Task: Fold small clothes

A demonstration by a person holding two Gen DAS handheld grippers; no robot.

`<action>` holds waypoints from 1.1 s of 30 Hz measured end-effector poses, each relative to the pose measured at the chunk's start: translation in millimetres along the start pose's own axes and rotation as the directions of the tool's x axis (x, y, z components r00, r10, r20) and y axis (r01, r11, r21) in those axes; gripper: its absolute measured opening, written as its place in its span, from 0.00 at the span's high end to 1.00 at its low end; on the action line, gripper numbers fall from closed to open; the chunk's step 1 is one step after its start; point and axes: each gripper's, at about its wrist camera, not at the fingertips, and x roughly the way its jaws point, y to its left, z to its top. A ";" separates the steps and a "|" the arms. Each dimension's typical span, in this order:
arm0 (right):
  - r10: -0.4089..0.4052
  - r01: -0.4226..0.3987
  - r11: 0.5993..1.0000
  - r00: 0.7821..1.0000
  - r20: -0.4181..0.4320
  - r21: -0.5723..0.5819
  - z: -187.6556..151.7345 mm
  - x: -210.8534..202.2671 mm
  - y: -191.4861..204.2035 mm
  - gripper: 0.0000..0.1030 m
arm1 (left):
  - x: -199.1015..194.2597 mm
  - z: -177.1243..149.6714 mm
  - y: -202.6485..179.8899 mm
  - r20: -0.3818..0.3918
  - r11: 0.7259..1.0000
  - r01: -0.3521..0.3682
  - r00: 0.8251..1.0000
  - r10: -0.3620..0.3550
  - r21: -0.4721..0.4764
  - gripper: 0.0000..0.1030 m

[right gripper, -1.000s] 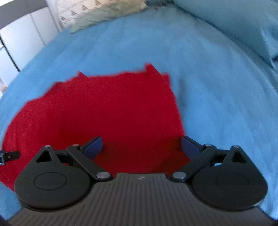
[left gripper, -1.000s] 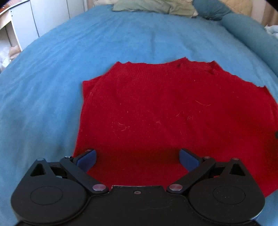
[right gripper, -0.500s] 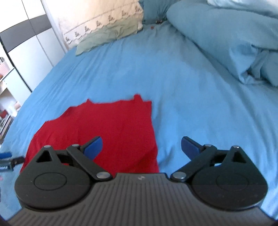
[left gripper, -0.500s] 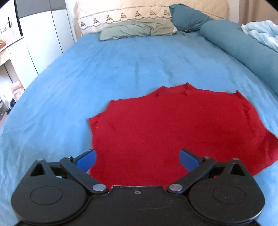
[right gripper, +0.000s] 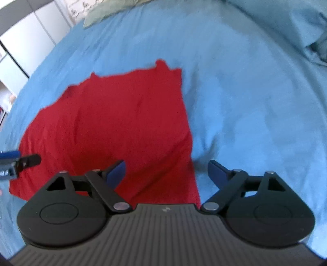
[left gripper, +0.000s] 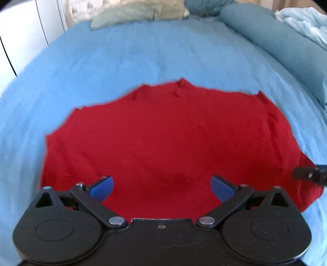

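Note:
A small red knitted garment (left gripper: 167,139) lies spread flat on the blue bedsheet (left gripper: 143,53); it also shows in the right wrist view (right gripper: 114,122). My left gripper (left gripper: 161,187) is open and empty, hovering over the garment's near edge. My right gripper (right gripper: 166,171) is open and empty, over the garment's near right edge, its right finger above bare sheet (right gripper: 255,102). Each gripper's tip shows at the edge of the other's view: the right gripper at the right of the left wrist view (left gripper: 310,176), the left gripper at the left of the right wrist view (right gripper: 18,161).
A green pillow (left gripper: 139,12) and a teal cushion (left gripper: 204,6) lie at the head of the bed. A rolled blue duvet (left gripper: 276,41) runs along the right side, also in the right wrist view (right gripper: 286,24). White cabinets (left gripper: 20,36) stand to the left.
Both grippers rose and pulled back from the garment half a second ago, then dropped toward it again. Both stayed open. The garment has not moved.

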 end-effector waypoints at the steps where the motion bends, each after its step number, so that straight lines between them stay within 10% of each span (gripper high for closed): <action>1: 0.001 -0.001 1.000 1.000 -0.006 -0.005 -1.3 4.0 0.1 0.10 | 4.3 0.2 -0.4 -0.021 1.000 0.000 1.000 -0.001 -0.014 0.00; 9: 0.037 -0.037 0.998 0.999 -0.004 -0.042 -5.3 13.9 11.8 0.34 | 35.7 2.9 7.6 -0.097 0.996 -0.041 0.995 0.033 -0.081 0.00; 14: 0.047 -0.048 0.997 0.999 0.014 0.056 -3.3 11.5 1.0 0.73 | 51.7 7.6 6.0 -0.144 0.993 -0.078 0.987 0.064 -0.091 0.00; 22: 0.200 -0.224 0.912 0.974 0.104 0.342 30.0 -27.3 9.7 0.77 | 63.4 32.9 18.7 -0.266 0.994 -0.043 0.964 0.014 -0.103 0.00; 28: 0.384 -0.403 0.906 0.911 0.148 0.129 85.9 -59.3 121.1 0.77 | 13.3 28.4 76.7 -0.179 0.992 -0.082 0.982 0.065 -0.092 0.01; 33: 0.480 -0.488 0.850 0.873 -0.090 -0.200 79.2 -14.8 268.0 0.78 | -22.1 -12.5 153.8 -0.146 0.981 -0.154 0.980 0.137 -0.118 0.01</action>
